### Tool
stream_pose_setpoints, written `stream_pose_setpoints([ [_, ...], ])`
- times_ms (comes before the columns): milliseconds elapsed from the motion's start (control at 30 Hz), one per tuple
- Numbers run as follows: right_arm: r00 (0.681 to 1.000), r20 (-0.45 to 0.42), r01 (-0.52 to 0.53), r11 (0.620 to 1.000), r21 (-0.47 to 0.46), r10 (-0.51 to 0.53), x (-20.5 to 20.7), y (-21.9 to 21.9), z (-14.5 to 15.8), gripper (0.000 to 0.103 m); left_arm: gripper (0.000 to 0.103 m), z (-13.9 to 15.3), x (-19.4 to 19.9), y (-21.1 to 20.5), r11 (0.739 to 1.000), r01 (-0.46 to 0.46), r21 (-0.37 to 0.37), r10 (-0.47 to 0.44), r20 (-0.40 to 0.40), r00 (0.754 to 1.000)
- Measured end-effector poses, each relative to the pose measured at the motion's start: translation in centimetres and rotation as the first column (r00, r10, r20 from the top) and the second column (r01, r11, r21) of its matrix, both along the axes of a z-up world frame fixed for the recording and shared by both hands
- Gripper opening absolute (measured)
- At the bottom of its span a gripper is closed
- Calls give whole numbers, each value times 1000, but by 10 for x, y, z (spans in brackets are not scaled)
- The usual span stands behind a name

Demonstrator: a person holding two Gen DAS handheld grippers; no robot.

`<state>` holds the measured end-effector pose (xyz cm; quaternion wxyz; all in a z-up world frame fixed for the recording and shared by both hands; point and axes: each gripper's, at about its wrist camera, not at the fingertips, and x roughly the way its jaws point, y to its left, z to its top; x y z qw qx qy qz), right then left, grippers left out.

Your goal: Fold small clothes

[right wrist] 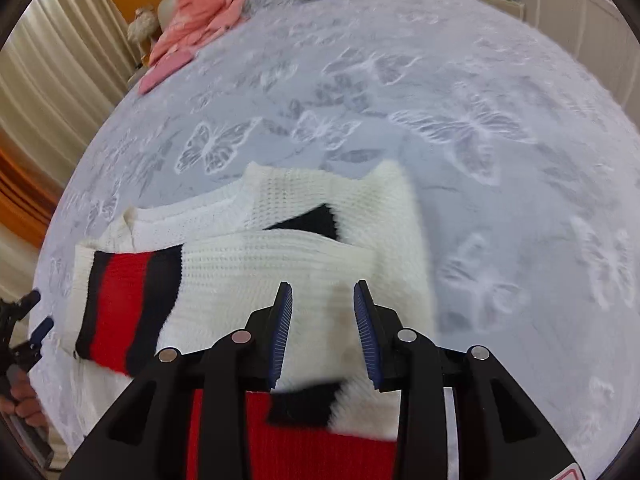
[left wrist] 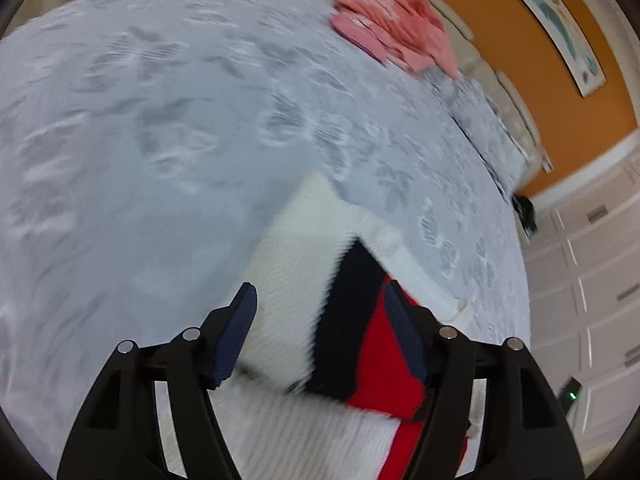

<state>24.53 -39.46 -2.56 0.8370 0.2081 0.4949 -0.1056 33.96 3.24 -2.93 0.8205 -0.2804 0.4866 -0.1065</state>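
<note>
A white knit sweater with red and navy bands lies partly folded on the bed. One striped sleeve is laid across its left side. My right gripper hovers over the sweater's near part, jaws apart, with no cloth pinched between the pads. My left gripper stands open above the sweater, over the navy and red stripes. In the right wrist view the left gripper shows at the left edge, off the sleeve's end, with a hand behind it.
A pale grey bedspread with a butterfly pattern covers the bed. A pile of pink clothes lies at the far edge near the headboard. A pillow and white cupboard doors are on the right, and curtains hang on the left.
</note>
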Motion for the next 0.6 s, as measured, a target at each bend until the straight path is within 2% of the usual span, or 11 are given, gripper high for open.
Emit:
stream_pose_setpoints([
  [33, 1000, 16, -10, 999, 48, 10, 4, 3, -1, 0, 58, -5, 7, -7, 1000, 20, 7, -20, -10, 1000],
  [67, 999, 44, -32, 996, 82, 29, 7, 10, 1, 1, 53, -11, 10, -11, 999, 38, 14, -37, -21, 999],
  [133, 997, 41, -72, 997, 24, 71, 11, 19, -3, 1, 43, -33, 23, -17, 995, 48, 83, -42, -73, 996],
  [200, 994, -87, -69, 995, -79, 62, 14, 16, -31, 0, 28, -49, 26, -17, 990, 49, 131, -37, -87, 996],
  [267, 998, -54, -23, 999, -33, 22, 5, 0, -34, 0, 28, -48, 25, -17, 985, 70, 160, -61, -62, 996],
  [333, 998, -37, 54, 998, -27, -55, -3, -1, -17, 0, 28, -44, 24, -16, 982, 81, 169, -72, -59, 996],
  [400, 999, -23, -34, 996, -88, 32, -3, 18, -16, 0, 28, -45, 24, -16, 982, 84, 170, -75, -56, 996],
  [433, 994, -100, -65, 989, -132, 52, 1, 23, -30, 0, 29, -45, 24, -16, 982, 84, 171, -76, -54, 996],
  [467, 993, -107, -71, 990, -122, 59, -1, 21, -38, 0, 31, -44, 24, -15, 983, 84, 165, -76, -55, 996],
  [533, 996, -93, -19, 996, -84, 11, -13, 12, -25, 0, 39, -35, 17, -11, 990, 76, 118, -68, -73, 995],
  [600, 997, -77, 1, 996, -85, -8, -37, 12, -4, 14, 60, -19, -4, 2, 995, 77, 68, -73, -57, 996],
])
